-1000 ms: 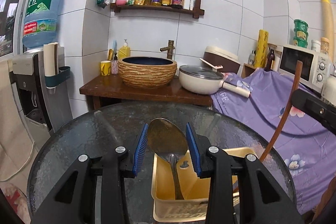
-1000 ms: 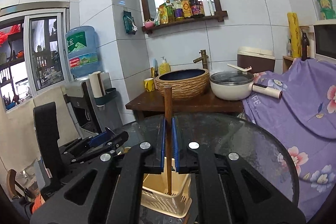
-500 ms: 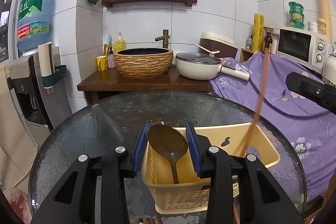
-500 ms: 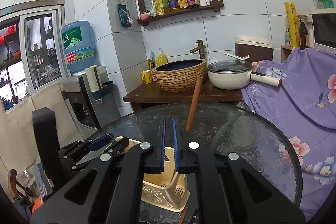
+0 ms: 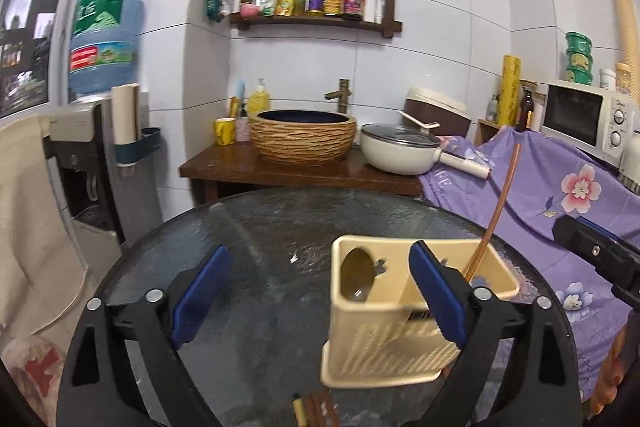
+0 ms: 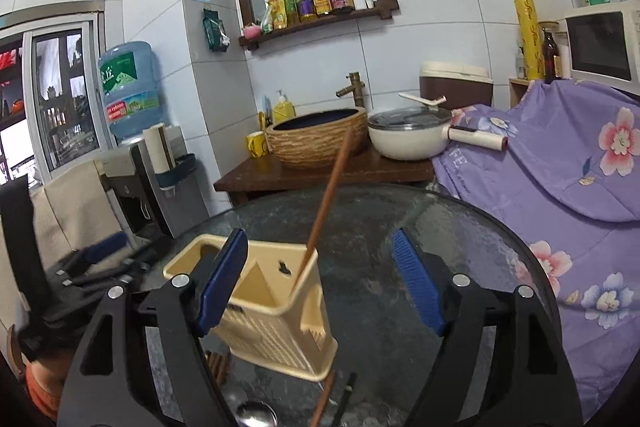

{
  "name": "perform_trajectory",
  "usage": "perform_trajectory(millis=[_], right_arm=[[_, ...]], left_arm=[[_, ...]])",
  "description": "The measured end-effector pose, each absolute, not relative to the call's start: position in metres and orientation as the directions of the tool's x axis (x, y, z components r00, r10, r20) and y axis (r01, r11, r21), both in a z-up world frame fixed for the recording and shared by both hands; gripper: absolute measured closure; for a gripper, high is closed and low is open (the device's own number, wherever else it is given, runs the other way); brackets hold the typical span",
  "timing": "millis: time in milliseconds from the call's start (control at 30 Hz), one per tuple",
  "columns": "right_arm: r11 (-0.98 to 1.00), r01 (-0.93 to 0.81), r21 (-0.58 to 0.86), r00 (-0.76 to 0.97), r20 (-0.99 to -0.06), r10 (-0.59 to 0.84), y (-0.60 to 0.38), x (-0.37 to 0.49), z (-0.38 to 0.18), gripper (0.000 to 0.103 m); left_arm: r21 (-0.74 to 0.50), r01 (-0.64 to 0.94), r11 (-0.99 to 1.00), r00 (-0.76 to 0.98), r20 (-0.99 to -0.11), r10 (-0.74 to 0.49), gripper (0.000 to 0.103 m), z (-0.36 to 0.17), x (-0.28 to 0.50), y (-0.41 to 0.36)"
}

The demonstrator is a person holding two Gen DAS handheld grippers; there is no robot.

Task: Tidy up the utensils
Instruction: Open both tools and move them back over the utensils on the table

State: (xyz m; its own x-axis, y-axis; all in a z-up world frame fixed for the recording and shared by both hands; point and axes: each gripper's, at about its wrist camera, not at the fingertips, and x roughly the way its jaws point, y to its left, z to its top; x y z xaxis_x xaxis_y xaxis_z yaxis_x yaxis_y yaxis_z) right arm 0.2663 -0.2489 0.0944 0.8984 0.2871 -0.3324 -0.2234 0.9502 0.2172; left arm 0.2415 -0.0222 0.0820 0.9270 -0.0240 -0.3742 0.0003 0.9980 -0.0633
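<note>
**Both hands empty, more utensils waiting**

Left gripper [image 5: 318,297] and right gripper [image 6: 320,281] gape wide, holding nothing. Spoon [image 5: 357,273] and chopstick [image 6: 327,201] stand in the holder [image 6: 280,331]. Next, reach low for the loose utensils [image 6: 324,403] near its base, gripping mid-handle.

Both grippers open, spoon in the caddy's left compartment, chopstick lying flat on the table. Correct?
Not quite. The chopstick is not flat on the table: it stands tilted in the caddy, leaning on its rim, as the right wrist view shows. Rest holds: the spoon is in the left compartment, both grippers open.
</note>
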Motion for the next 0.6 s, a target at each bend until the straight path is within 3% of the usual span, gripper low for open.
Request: perform_trajectory(millis=[200, 400, 600], right_arm=[[0.967, -0.189, 0.170, 0.847, -0.469, 0.248, -0.253, 0.250, 0.052, 0.028], [0.972, -0.181, 0.153, 0.756, -0.611, 0.236, -0.245, 0.239, -0.005, 0.028], [0.975, -0.168, 0.148, 0.694, -0.685, 0.224, -0.236, 0.231, -0.042, 0.042]], left_arm=[[-0.066, -0.054, 0.996, 0.860, -0.511, 0.013, 0.014, 0.049, 0.216, 0.004], [-0.086, -0.039, 0.996, 0.754, -0.656, -0.027, 0.047, 0.000, 0.199, 0.013], [-0.110, 0.000, 0.994, 0.687, -0.722, -0.080, 0.058, -0.031, 0.191, 0.003]])
